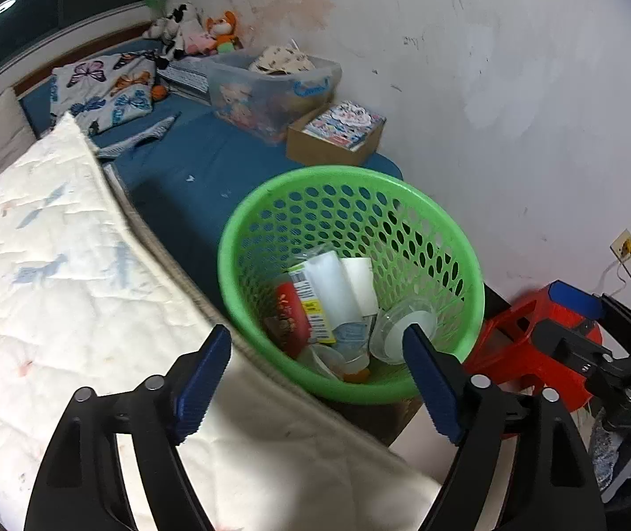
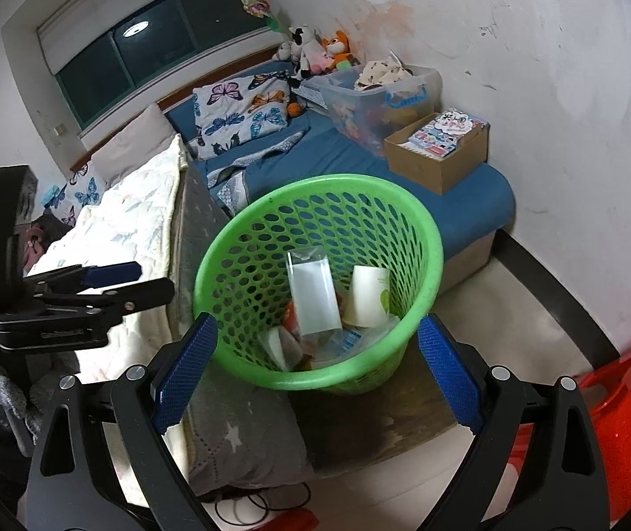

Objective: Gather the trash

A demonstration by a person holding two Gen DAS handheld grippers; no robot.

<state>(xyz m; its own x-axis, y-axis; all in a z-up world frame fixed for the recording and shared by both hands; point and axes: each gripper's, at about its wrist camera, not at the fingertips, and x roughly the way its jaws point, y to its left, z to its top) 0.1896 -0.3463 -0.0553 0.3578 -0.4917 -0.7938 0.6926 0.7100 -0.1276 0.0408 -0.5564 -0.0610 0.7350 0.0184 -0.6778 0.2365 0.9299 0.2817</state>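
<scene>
while both grippers hover with jaws released and empty — left gripper (image 1: 317, 378), right gripper (image 2: 315, 371) — the green perforated plastic basket (image 1: 421, 194) holds cartons, cups and wrappers.

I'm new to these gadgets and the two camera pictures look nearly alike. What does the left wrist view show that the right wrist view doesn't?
Only the left wrist view shows the wall socket and the right tool from the side, over a red stool. Only the right wrist view shows the window and a black cable on the floor. Both show the green basket holding trash, the blue bed, the cardboard box, and open, empty tools.
</scene>
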